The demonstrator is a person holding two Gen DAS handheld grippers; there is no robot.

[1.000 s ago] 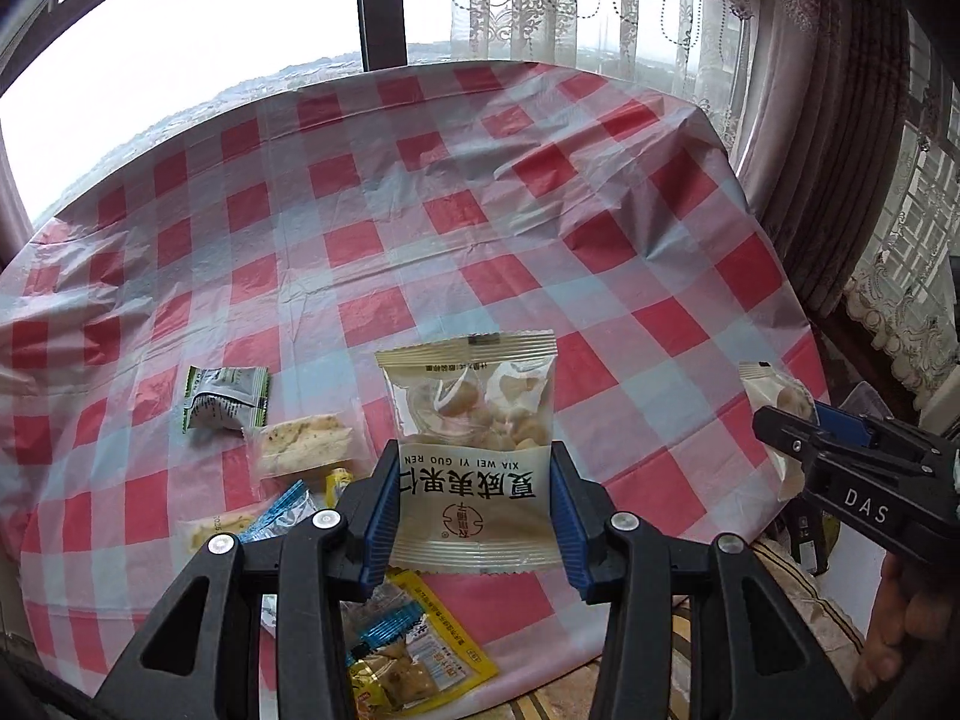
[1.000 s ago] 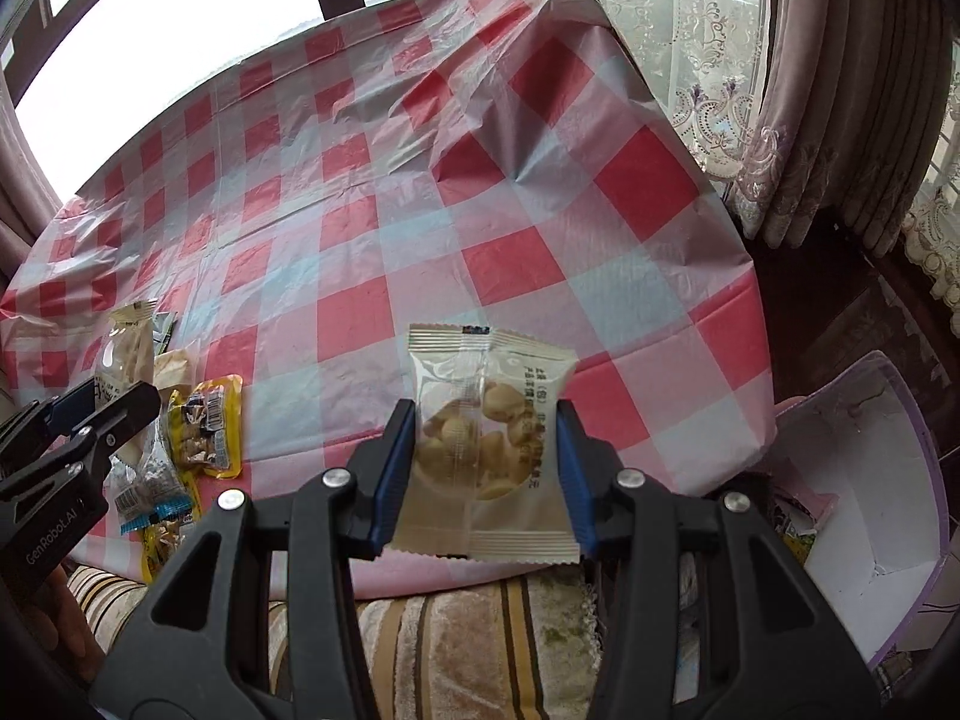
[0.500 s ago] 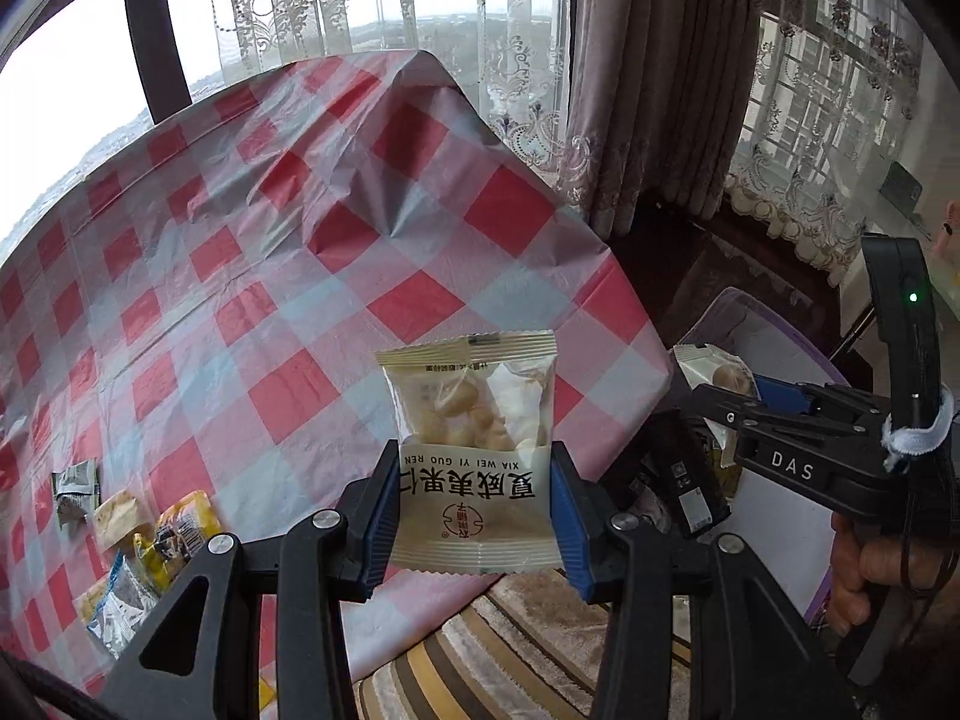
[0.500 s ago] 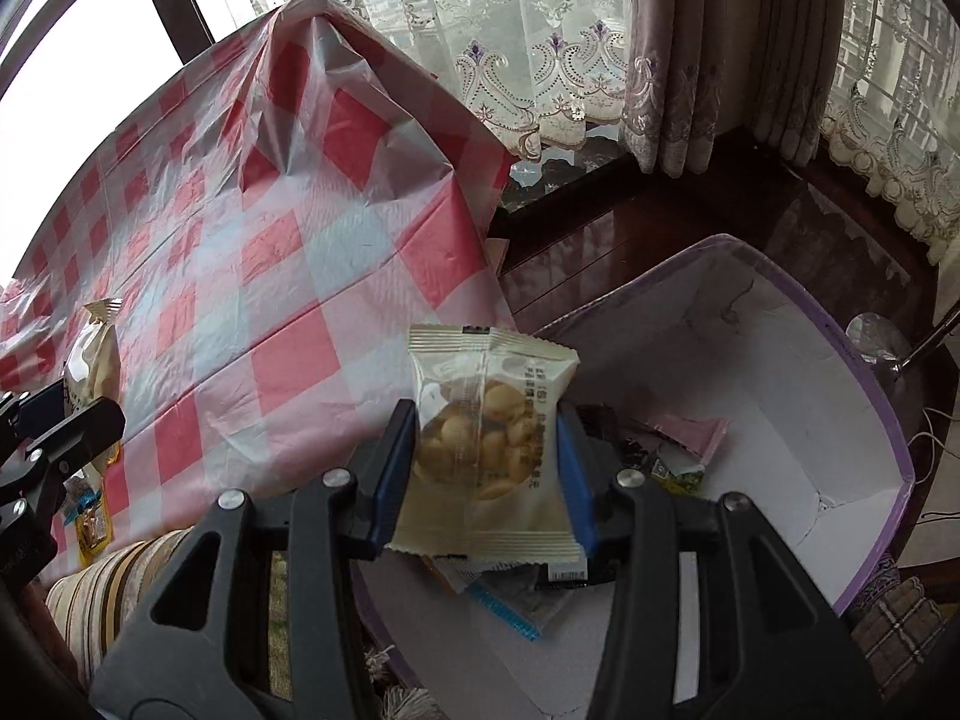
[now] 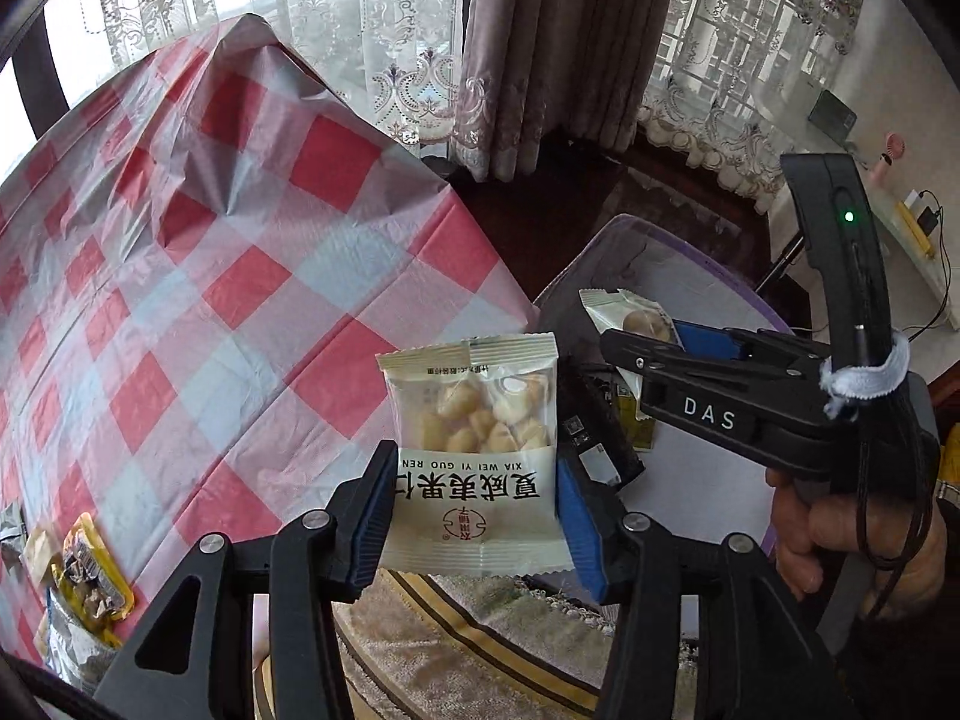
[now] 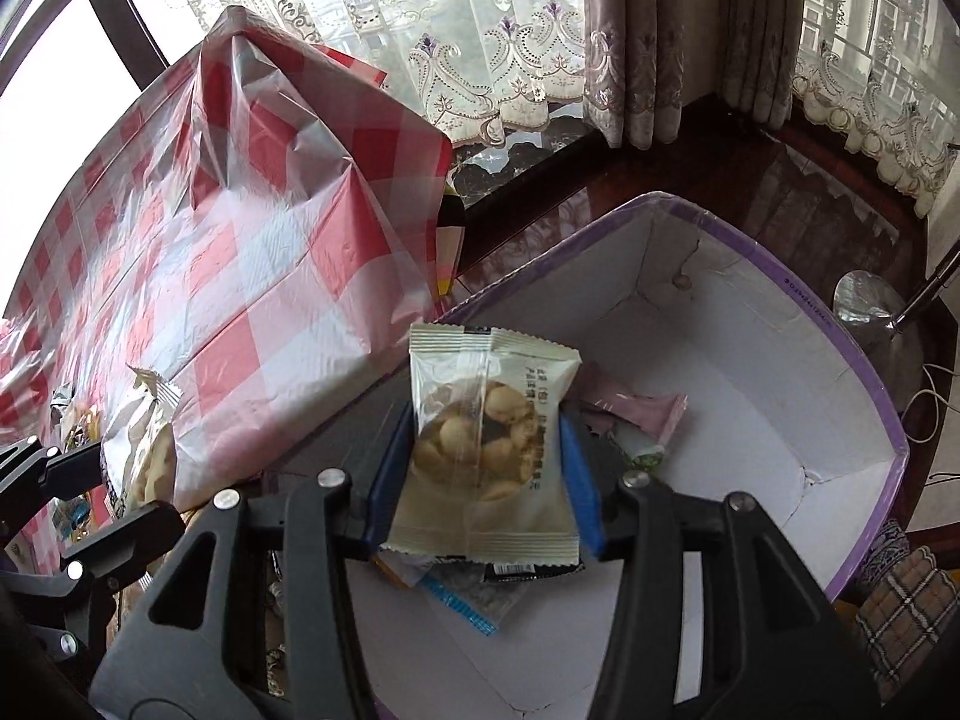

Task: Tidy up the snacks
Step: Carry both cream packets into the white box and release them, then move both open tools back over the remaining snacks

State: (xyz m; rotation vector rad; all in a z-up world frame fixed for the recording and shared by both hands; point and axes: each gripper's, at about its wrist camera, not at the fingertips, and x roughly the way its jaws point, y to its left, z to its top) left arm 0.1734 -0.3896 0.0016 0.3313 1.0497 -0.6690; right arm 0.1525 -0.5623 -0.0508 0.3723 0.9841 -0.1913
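Now each gripper has a small pack of nuts between its blue pads, and both sets of jaws are opening. The left gripper point(image 5: 474, 510) has the left pack point(image 5: 474, 456) upside down, and its right pad already looks a little off the pack, so the hold seems loose. The right gripper point(image 6: 483, 480) hangs over the box point(image 6: 870, 396), and the right pack point(image 6: 486, 450) leans to 1 o'clock as the pads let go. I think the packs are held there so they can drop into the box, where other snacks point(image 6: 636, 414) already lie. The left view shows the hand point(image 5: 852, 540) on the right gripper at 3 o'clock and more snacks point(image 5: 90, 576) on the tablecloth point(image 5: 240, 252) at 8 o'clock. The right view shows the white inside of the box, which the left view mostly hides.
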